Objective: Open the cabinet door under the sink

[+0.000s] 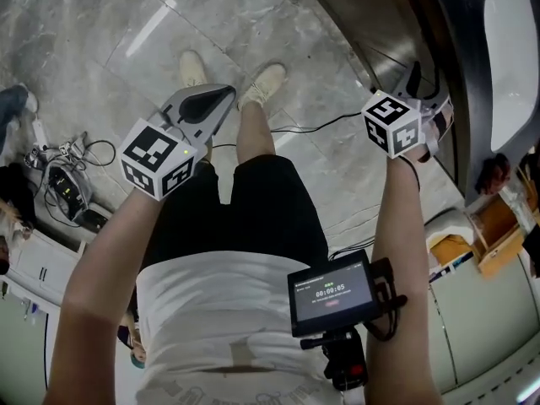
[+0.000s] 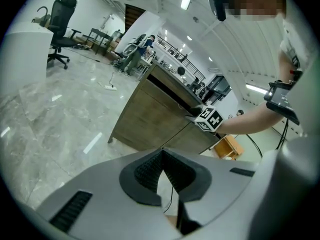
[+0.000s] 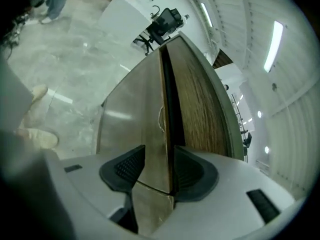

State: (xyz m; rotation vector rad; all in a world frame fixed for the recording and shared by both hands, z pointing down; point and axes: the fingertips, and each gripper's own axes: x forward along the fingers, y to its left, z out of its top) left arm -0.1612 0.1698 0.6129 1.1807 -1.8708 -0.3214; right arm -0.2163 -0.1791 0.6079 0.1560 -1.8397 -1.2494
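- Closest to the camera is a small screen point(image 1: 331, 294) on the person's chest, with black wires beside it.
- Left gripper point(image 1: 221, 99) is held out over the floor point(image 1: 101, 24), near the person's shoes point(image 1: 266, 81).
- Its fingers point(image 2: 145, 171) are pressed together at the tips, with nothing between them.
- Right gripper point(image 1: 422, 91) is up against the cabinet point(image 1: 384, 24), below the white sink point(image 1: 510, 57).
- Its fingers point(image 3: 127, 169) stand wide apart.
- Between them is the edge of the cabinet door point(image 3: 145, 114).
- One finger is on the door's front side, and the other is on the side of the dark gap.
- I cannot tell if the fingers touch the door, but they do not squeeze it.
- A brown wood panel point(image 3: 200, 104) is on the other side of that gap.
- From the left gripper view, the cabinet stands on the gray floor, with the right gripper at its top edge.
- A wooden box point(image 1: 494, 222) sits on the floor just beside the cabinet.
- Some tangled cables point(image 1: 67, 154) lie on the floor, well away from the cabinet.
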